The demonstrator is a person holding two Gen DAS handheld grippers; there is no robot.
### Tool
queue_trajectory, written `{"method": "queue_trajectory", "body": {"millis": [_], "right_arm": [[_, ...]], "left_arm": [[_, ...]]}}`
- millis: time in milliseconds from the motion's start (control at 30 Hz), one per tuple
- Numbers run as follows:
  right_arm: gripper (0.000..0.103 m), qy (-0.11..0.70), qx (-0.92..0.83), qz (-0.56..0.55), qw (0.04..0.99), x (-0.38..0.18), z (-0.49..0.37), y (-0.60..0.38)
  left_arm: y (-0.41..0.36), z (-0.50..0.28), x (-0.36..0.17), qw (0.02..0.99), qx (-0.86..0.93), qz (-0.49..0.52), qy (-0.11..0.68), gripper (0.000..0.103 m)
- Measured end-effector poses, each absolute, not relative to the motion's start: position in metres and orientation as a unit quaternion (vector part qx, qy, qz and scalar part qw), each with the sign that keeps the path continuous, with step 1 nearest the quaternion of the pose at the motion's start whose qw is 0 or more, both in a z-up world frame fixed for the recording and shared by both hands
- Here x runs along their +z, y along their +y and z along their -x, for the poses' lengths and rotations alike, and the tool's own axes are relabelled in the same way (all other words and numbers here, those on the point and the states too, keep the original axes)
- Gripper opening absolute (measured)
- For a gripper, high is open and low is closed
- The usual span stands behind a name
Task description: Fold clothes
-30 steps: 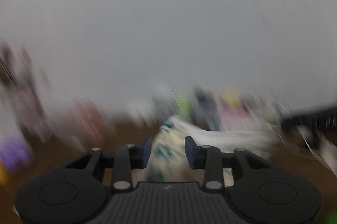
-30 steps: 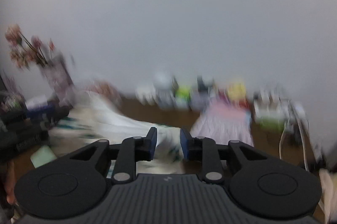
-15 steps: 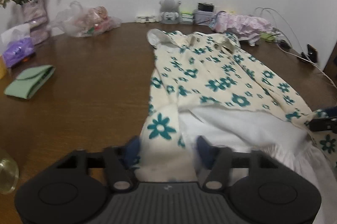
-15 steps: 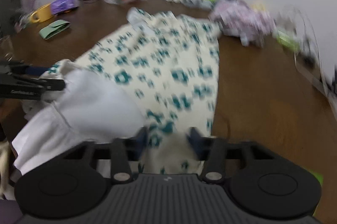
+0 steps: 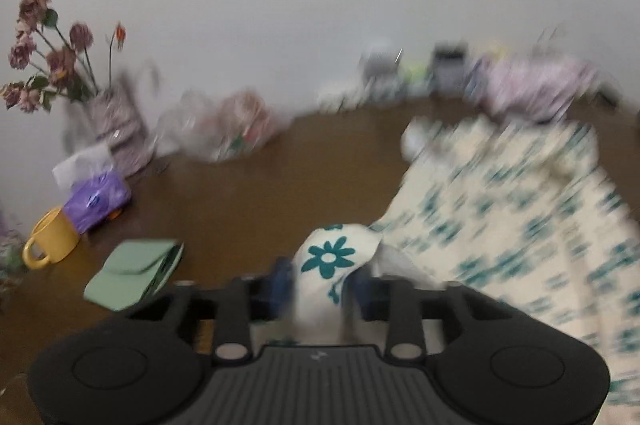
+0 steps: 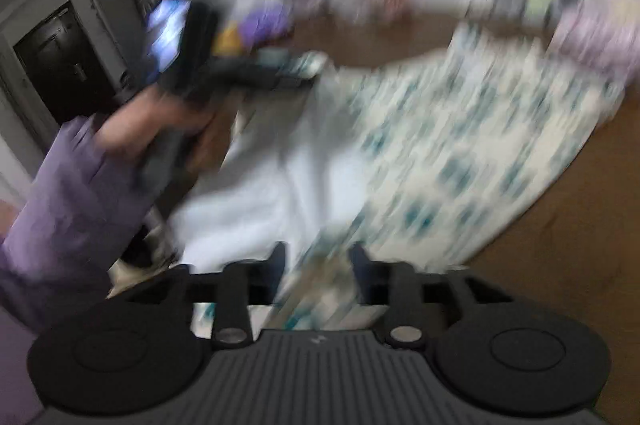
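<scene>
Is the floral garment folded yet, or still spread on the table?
Mostly spread. The floral garment lies open across the brown table, white lining showing near the edge. Only its near edge is bunched up in the opening left claw.

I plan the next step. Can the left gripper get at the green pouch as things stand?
Probably not at once: the left gripper has a fold of the dress between its opening jaws. Bare table lies between it and the pouch, so the way looks free once the cloth drops.
</scene>
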State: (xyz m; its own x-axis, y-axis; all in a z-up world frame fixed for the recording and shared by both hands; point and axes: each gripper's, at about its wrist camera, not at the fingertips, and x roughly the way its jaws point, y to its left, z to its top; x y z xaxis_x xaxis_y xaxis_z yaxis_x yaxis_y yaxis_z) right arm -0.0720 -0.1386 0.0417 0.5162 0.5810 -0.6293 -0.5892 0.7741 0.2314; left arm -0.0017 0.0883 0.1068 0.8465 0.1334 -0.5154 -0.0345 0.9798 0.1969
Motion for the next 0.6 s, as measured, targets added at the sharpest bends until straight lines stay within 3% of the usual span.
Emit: {"method": "queue_trajectory", "body": {"millis": [33, 100, 367, 433, 467, 500, 567, 600], "right_arm": [[0.058, 0.340, 0.306, 0.023, 0.889, 0.052, 0.058, -0.148], [0.067, 0.337, 0.249, 0.052, 0.907, 0.062, 0.015, -0.158], [0.065, 0.421, 0.160, 0.117, 0.885, 0.026, -0.156, -0.120], [0.047, 0.441, 0.142, 0.127, 0.877, 0.006, -0.175, -0.112], [0.022, 0.452, 0.134, 0.127, 0.873, -0.004, -0.179, -0.113], [0.010, 0.462, 0.131, 0.124, 0.868, -0.011, -0.182, -0.115], [0.005, 0.471, 0.139, 0.115, 0.863, -0.017, -0.175, -0.128], [0.004, 0.468, 0.138, 0.117, 0.865, -0.013, -0.166, -0.136]], "left_arm": [[0.086, 0.015, 0.115, 0.961, 0.027, -0.078, 0.263, 0.069], [0.075, 0.039, 0.121, 0.963, -0.017, -0.050, 0.264, 0.071], [0.003, 0.080, 0.064, 0.912, -0.162, -0.019, 0.377, 0.075], [-0.006, 0.086, 0.052, 0.911, -0.141, -0.042, 0.386, 0.073], [-0.007, 0.089, 0.050, 0.914, -0.134, -0.052, 0.381, 0.067], [-0.007, 0.093, 0.049, 0.916, -0.133, -0.060, 0.374, 0.061], [-0.002, 0.094, 0.047, 0.909, -0.157, -0.065, 0.380, 0.025], [0.004, 0.091, 0.047, 0.903, -0.174, -0.060, 0.388, 0.021]]}}
